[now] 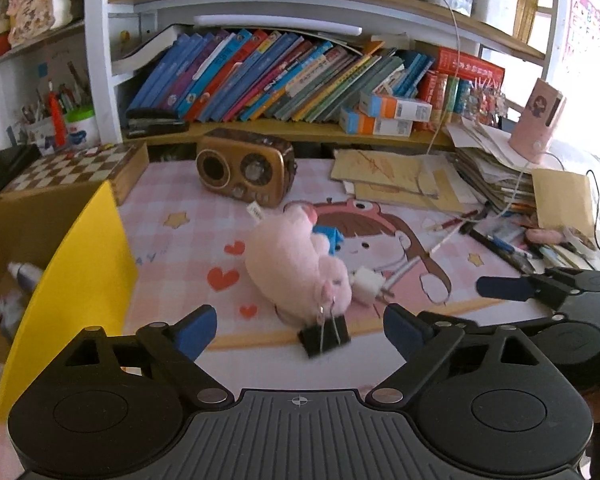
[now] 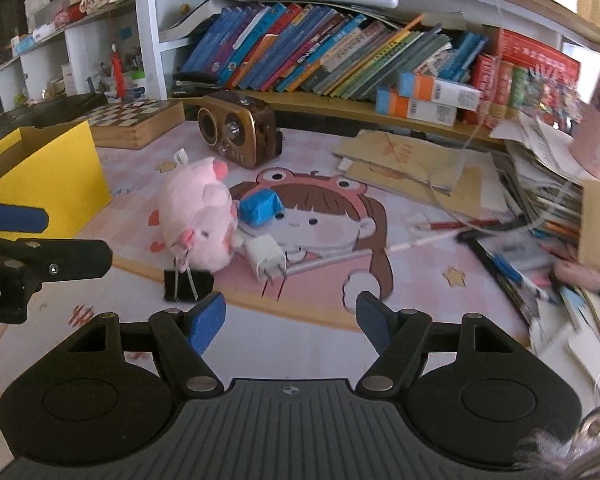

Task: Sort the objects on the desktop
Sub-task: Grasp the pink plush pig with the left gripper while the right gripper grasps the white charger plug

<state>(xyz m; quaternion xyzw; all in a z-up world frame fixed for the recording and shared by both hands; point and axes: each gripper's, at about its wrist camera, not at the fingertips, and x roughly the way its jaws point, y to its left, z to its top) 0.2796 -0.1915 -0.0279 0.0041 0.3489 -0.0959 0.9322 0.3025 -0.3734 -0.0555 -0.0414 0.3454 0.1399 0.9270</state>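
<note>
Both tongs, L (image 1: 296, 326) & R (image 2: 290, 316), were spread w/ nothing between, over the counter (image 1: 188, 248) near the pig (image 1: 296, 268) beside clip (image 1: 326, 336) & charger (image 2: 266, 258); a loose grab could've snagged the clip's wire handles, or dragged the charger along.

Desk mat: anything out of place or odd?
Yes. A pink plush pig lies tipped on its side mid-mat, a black binder clip by its snout and a white charger plug beside it. Pens lie scattered at the right edge.
</note>
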